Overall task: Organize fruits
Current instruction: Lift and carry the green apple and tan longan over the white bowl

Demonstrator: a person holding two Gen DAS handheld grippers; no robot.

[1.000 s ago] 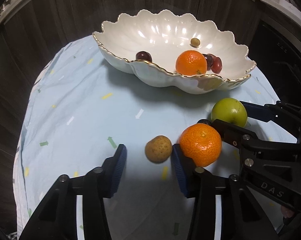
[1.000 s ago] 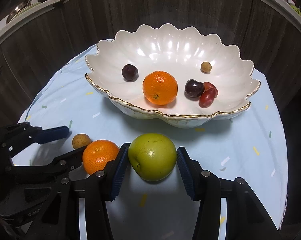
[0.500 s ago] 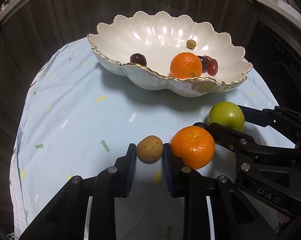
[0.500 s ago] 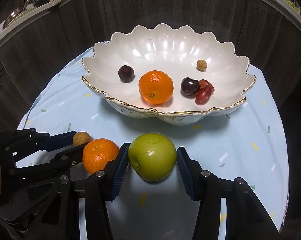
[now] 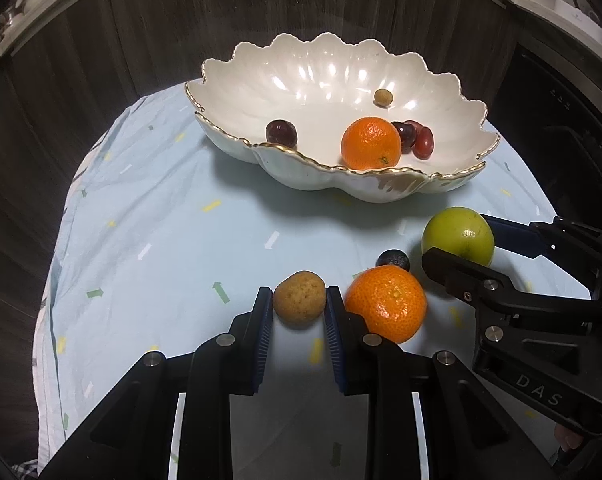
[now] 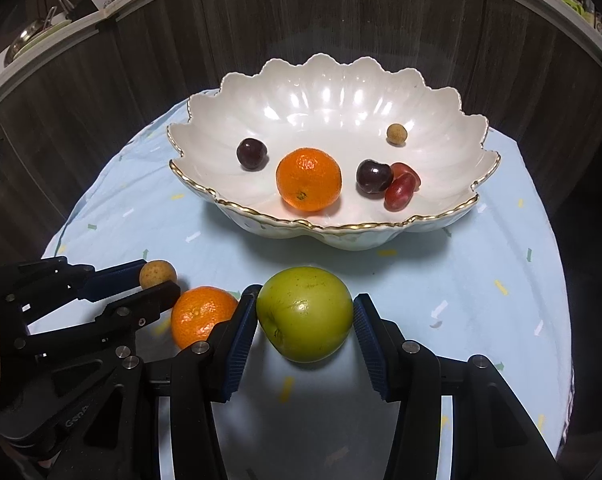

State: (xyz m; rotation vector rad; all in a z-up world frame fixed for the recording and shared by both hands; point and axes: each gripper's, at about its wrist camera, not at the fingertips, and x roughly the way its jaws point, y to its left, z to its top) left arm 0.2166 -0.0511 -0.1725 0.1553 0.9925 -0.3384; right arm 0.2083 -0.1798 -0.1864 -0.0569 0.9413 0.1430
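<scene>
Two tongs work over a table draped in pale blue cloth (image 5: 173,240). The left tongs (image 5: 299,306) are clamped on a small tan longan-like fruit (image 5: 299,302), at 6 o'clock in the left view. The right tongs (image 6: 305,316) grip a green apple (image 6: 304,314), also at 6 o'clock in their view. A loose mandarin (image 5: 386,303) sits touching the left tongs. The scalloped white bowl (image 6: 441,224) waits at 12 o'clock. Lift each fruit straight up, clear the gilt rim, and release low inside without nudging the mandarin.

The right gripper (image 5: 457,256) body bears the raised letters "DAS". The left gripper (image 6: 157,280) body bears raised lettering beginning "Gen"; the remaining characters are illegible.
</scene>
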